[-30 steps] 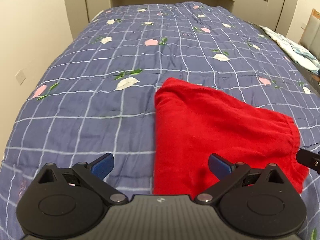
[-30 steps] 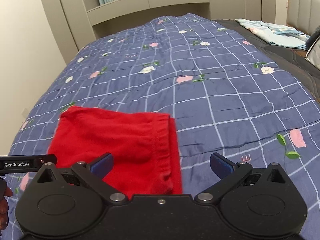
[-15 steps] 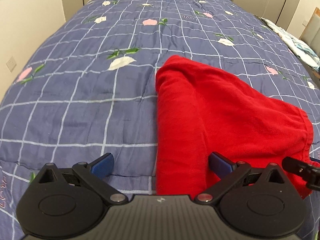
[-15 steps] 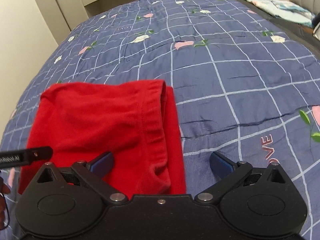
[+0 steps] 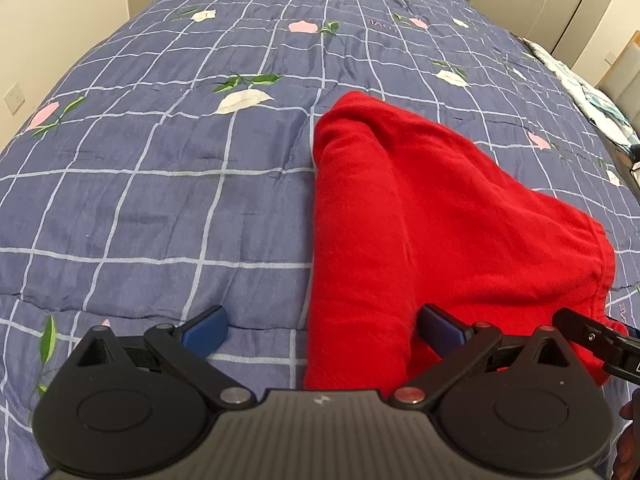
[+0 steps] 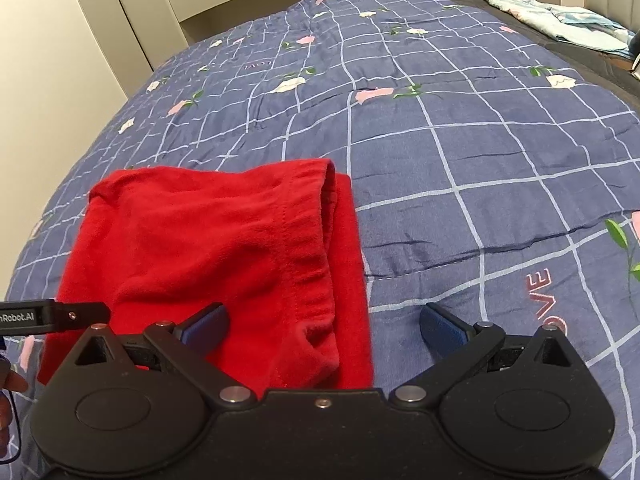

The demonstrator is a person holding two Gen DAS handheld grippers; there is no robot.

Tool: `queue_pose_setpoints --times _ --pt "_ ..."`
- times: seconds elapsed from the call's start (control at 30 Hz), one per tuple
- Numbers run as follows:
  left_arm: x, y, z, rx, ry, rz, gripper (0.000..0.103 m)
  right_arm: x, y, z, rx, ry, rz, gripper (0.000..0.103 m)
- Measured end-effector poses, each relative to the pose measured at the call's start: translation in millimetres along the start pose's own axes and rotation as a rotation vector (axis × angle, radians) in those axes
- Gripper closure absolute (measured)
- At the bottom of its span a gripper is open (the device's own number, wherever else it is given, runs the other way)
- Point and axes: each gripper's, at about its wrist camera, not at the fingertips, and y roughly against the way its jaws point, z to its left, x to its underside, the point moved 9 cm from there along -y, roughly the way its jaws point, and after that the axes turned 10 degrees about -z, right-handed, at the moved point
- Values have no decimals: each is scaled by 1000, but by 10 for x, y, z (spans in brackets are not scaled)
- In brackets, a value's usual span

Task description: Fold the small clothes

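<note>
A folded red garment (image 5: 420,220) lies flat on the blue checked quilt (image 5: 160,200). My left gripper (image 5: 322,330) is open just above its near left corner, with the cloth's left edge between the blue fingertips (image 5: 204,330). In the right wrist view the same red garment (image 6: 224,256) shows its stitched waistband edge on the right side. My right gripper (image 6: 324,328) is open over the near right corner, the left pad above the cloth and the right pad over bare quilt. Neither gripper holds anything.
The quilt (image 6: 460,160) spreads wide beyond the garment. A pale blue cloth pile (image 6: 560,20) lies at the bed's far right side. Beige cupboards (image 6: 120,20) and a wall stand behind and left. Part of the other gripper (image 6: 48,316) shows at the left edge.
Both grippers have come down and closer to the garment's near edge, so the red cloth fills more of each view. Both stay open; the garment has not moved.
</note>
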Motion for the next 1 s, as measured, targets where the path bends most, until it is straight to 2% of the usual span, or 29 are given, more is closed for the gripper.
queue_pose_setpoints --times 0.17,0.27,0.33,0.43,0.53,0.67,0.8,0.93,1.0 --pt "10 12 -71 6 -6 10 1 20 21 22 -6 16 -18 5" --pt "-8 37 -134 22 -17 2 4 5 67 35 -23 -3 -31 20" --pt "-19 57 -177 39 -13 -5 13 -4 98 37 -37 -24 -35 32" --pt "-27 81 -198 62 13 -10 23 -14 138 27 -57 -65 -40 45" --pt "3 93 -184 74 39 -13 31 -11 172 3 -65 -86 -39 53" --pt "39 101 -135 96 98 -20 38 20 185 -54 -90 -132 -42 56" --pt "20 128 -116 90 119 -31 53 28 181 -110 -115 -181 -50 65" --pt "-13 210 -157 89 112 -57 71 -13 265 -26 -125 -165 -76 76" --pt "-45 283 -180 88 95 -77 74 -73 355 56 -135 -145 -105 78"
